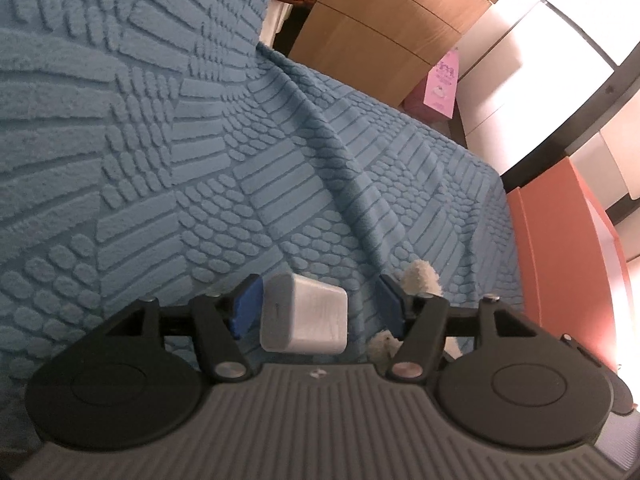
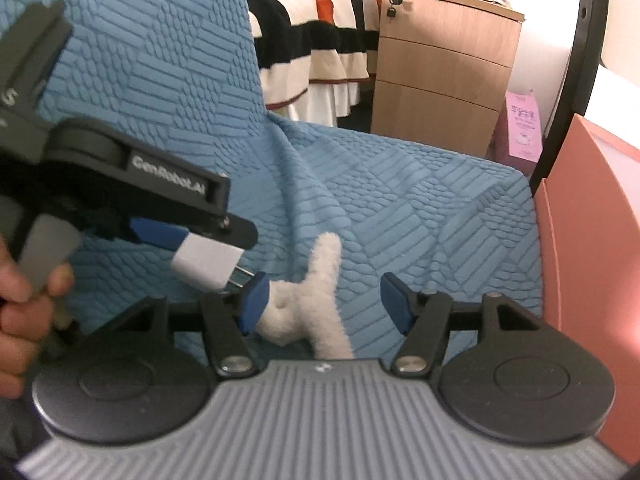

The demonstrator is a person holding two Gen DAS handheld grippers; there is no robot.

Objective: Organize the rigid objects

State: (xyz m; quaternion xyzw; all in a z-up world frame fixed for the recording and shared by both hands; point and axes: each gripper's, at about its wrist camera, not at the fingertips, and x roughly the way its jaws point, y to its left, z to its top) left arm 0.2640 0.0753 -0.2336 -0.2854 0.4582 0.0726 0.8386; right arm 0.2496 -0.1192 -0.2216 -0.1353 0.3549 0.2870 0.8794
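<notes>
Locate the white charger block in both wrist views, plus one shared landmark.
Left wrist: white charger block, bottom centre, between the left gripper's open blue pads.
Right wrist: same block, left of centre, under the left gripper's tip, prongs showing.
Shared landmark: wooden drawer cabinet, top right.

A blue textured cover (image 1: 200, 140) fills the left and the centre of both views. At the upper right stands a wooden cabinet (image 2: 444, 68), a pink bag (image 2: 522, 128) beside it. A striped cloth (image 2: 320, 32) hangs at the top centre. An orange panel (image 1: 560, 260) is at the right edge.
</notes>
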